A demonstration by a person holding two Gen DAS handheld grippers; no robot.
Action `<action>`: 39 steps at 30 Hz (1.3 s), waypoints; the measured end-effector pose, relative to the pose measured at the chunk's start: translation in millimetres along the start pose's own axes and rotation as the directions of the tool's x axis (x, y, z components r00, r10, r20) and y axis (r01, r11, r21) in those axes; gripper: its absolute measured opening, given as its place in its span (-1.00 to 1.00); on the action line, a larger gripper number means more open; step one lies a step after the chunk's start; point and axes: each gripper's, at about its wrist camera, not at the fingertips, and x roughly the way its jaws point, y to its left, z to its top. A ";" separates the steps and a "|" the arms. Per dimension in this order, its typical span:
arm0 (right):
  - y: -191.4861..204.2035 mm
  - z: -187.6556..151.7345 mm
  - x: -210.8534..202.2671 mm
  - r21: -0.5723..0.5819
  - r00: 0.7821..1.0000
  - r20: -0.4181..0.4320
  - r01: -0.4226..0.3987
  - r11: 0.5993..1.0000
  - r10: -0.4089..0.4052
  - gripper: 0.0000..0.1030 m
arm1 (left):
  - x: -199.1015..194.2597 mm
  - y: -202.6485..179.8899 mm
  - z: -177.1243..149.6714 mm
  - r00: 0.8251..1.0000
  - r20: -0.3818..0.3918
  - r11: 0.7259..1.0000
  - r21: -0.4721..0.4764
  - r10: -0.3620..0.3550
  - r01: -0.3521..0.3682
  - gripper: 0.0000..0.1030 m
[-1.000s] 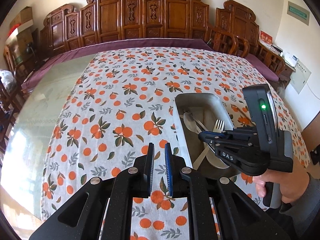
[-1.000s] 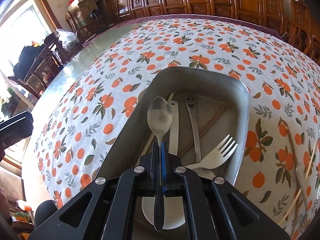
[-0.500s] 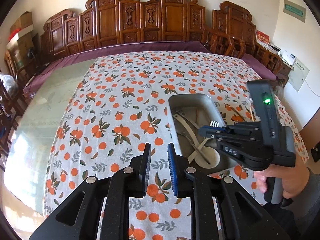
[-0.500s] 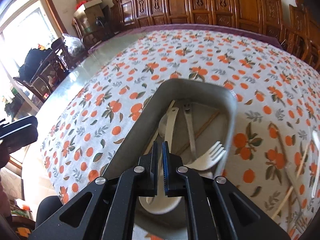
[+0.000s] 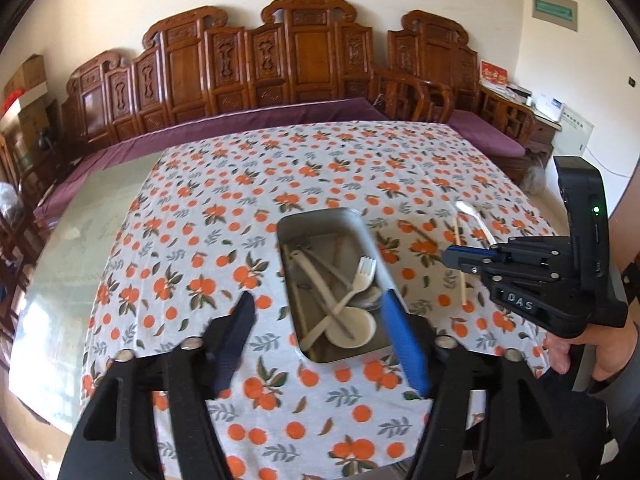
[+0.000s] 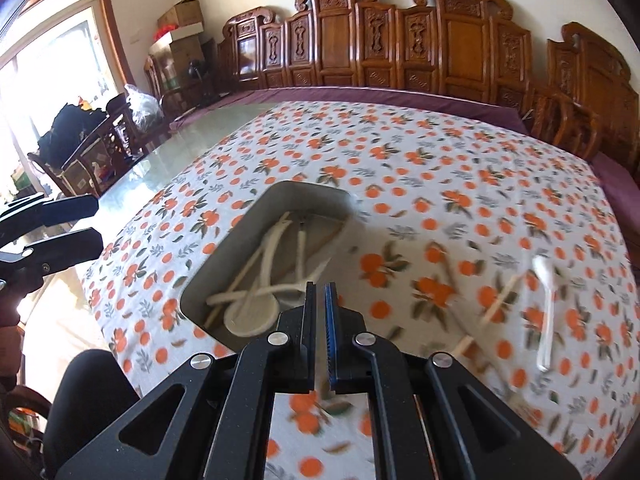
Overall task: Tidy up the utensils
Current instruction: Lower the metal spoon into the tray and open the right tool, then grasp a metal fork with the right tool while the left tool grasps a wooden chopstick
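Utensils lie partly in a metal tray (image 5: 332, 220) and partly loose on the orange-print tablecloth (image 5: 192, 240) that covers the table. At far left of the left wrist view, bare glass tabletop (image 5: 80, 216) shows beside the cloth. Left gripper (image 5: 316, 340): fingers spread wide with nothing between them, its jaws having just been opening; the near end of the tray appears in the gap between the fingers. Tray contents: a white fork (image 5: 362, 276) leaning toward the right wall, a round-bowled white spoon (image 5: 352, 328) at the near end, crossed pale handles, and a metal spoon (image 5: 370, 296) beside the fork; further pieces overlap and cannot be told apart. Right of the tray, on the cloth: a chopstick (image 5: 460, 264) and a clear plastic spoon (image 5: 474, 216), both well outside the tray. Right gripper (image 6: 319, 292): fingers drawn almost together, empty, hovering over the tray's near right corner; a hand (image 5: 580, 356) grips its handle. The right wrist view is blurred, so the loose spoon and chopstick appear smeared there.
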 end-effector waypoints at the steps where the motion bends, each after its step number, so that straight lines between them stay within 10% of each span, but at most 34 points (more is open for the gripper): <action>1: -7.7 -3.7 -6.2 0.006 1.000 0.005 0.011 1.000 -0.011 -0.86 | 0.1 -5.5 0.5 1.000 0.000 1.000 0.005 -0.008 0.008 0.29; 22: -146.1 -63.7 -12.5 0.031 0.979 -0.142 0.155 0.987 -0.149 -0.41 | 70.9 -100.0 27.1 0.986 -0.082 0.980 0.127 -0.145 0.155 0.31; 39: -149.9 -77.9 13.9 -0.012 0.976 -0.182 0.117 0.993 -0.117 -0.29 | 111.2 -124.0 28.3 0.973 -0.156 0.970 0.147 -0.172 0.195 0.31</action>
